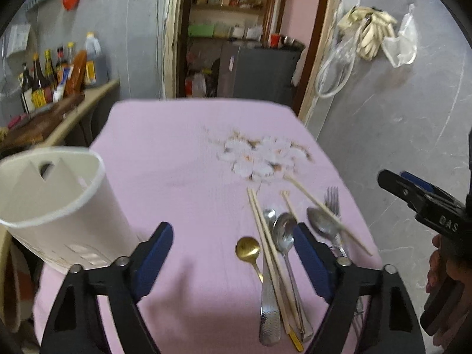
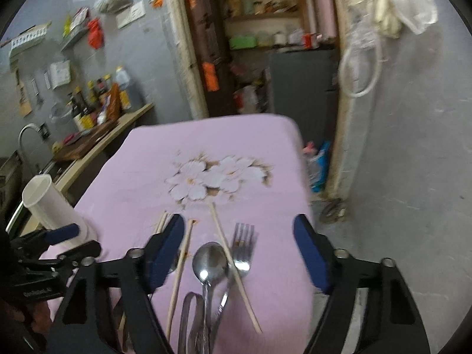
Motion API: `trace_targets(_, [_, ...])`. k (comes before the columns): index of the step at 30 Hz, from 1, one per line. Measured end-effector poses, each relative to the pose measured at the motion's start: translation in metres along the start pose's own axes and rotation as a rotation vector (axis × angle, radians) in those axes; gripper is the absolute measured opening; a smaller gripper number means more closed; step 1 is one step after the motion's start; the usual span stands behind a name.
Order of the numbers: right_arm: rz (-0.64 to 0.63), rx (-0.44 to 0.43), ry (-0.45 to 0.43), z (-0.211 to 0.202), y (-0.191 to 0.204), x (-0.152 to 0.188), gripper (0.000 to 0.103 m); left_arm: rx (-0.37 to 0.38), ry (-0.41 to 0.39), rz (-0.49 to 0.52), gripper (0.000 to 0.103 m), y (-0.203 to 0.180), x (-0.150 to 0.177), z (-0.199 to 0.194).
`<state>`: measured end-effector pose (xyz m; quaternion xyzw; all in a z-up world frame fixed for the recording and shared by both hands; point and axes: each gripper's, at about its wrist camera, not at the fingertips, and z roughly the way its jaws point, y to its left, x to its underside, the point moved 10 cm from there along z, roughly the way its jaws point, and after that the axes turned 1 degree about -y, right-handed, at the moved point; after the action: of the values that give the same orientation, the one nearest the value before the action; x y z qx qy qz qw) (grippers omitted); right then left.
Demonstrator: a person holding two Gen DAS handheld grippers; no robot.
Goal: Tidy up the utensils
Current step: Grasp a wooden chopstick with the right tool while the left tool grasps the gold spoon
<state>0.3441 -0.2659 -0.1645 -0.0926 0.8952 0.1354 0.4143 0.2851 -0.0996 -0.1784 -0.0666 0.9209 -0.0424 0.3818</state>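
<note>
Utensils (image 1: 283,244) heaped loose on pink tablecloth (image 1: 177,162) — white holder (image 1: 59,203) parked left as destination. Left gripper (image 1: 233,253), right gripper (image 2: 239,250) gaping wide, empty — poised for first pick.

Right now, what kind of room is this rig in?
Most likely a home kitchen or dining corner. A counter holds sauce bottles beside a sink faucet, pantry shelves show through the doorway, and cutlery lies on a pink tablecloth.
</note>
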Motion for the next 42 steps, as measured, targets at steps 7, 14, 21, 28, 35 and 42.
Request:
trace_targets(7, [-0.064,-0.109,0.109,0.059,0.030,0.009,0.035,0.016,0.092,-0.089,0.051,0.006,0.018,0.032])
trace_targets(14, [-0.135,-0.125,0.209,0.094,0.043,0.020,0.025,0.043,0.157,-0.113,0.043,0.007,0.027,0.052])
trace_targets(21, [-0.153,-0.114,0.260,0.117,0.044,0.021,0.023,0.080,0.199,-0.083,0.035,0.003,0.031,0.064])
trace_targets(28, [-0.142,-0.106,0.318,0.131,0.046,0.019,0.023,0.129,0.219,0.003,0.024,-0.008,0.031,0.067])
trace_targets(35, [-0.108,-0.103,0.368,0.137,0.050,0.021,0.005,0.140,0.253,0.018,0.008,-0.007,0.031,0.067])
trace_targets(42, [0.041,-0.167,0.309,0.104,0.049,0.002,0.004,0.147,0.258,0.032,0.003,-0.007,0.025,0.055])
